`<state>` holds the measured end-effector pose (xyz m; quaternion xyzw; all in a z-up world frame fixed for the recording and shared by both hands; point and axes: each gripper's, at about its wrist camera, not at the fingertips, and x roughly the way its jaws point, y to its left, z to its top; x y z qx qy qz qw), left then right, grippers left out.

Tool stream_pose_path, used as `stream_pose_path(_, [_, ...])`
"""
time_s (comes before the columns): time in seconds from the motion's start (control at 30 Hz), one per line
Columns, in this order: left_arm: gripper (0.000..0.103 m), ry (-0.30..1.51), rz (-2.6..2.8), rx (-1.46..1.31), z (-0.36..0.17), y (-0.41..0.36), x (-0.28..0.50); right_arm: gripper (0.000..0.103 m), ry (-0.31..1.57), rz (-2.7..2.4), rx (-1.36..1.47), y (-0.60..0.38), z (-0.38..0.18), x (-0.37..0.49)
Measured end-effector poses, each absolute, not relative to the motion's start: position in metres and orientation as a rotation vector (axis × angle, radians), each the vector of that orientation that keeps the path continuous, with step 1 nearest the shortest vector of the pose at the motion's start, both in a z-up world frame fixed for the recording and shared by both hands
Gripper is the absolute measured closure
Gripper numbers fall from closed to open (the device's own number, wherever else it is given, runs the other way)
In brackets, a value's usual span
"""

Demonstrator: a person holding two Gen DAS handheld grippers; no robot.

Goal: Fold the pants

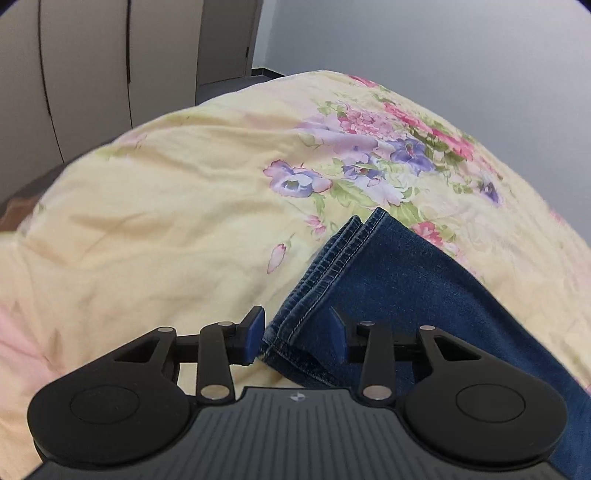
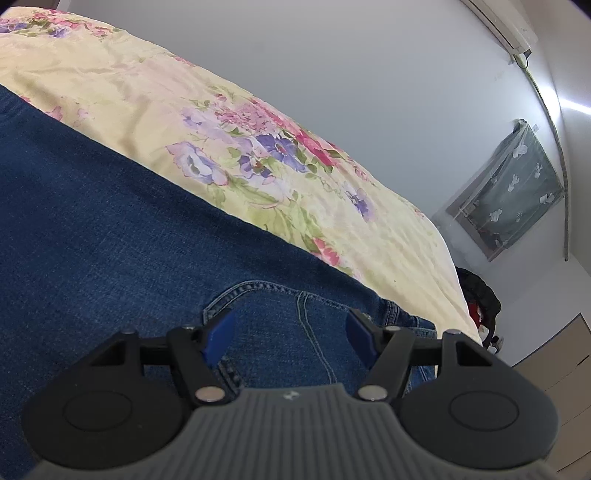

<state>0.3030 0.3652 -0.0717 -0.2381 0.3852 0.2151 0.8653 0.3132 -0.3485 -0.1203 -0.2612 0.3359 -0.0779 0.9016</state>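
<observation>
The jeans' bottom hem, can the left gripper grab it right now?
Probably yes. The left gripper is open, with the hem of the jeans lying between its fingers on the flowery quilt; nothing blocks it.

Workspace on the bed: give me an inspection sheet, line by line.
Surface: bed with a yellow floral quilt, wrinkled.
Job's things: blue jeans lying flat; stacked leg hems by the left gripper, pocket area by the right.
Clutter: nothing seen on the quilt.
Grippers: left gripper open astride the hem corner; right gripper open over the jeans.
Cables: a cord down the wall.
Surroundings: wardrobe doors, air conditioner, covered wall panel.
</observation>
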Motion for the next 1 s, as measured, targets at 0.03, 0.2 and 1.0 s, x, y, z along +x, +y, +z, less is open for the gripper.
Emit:
stream_pose_path(0.03, [0.058, 0.790, 0.430, -0.578, -0.076, 0.371, 0.297, 0.040, 0.694, -0.167, -0.532, -0.348, -0.121, 0.310])
stream_pose_path(0.2, [0.060, 0.707, 0.356, -0.856, -0.105, 0.386, 0.283, 0.040, 0.710, -0.183, -0.541, -0.343, -0.131, 0.298])
stream_pose_path(1.0, [0.099, 0.651, 0.439, -0.665, -0.120, 0.384, 0.299, 0.038, 0.744, -0.224, -0.549, -0.342, -0.125, 0.296])
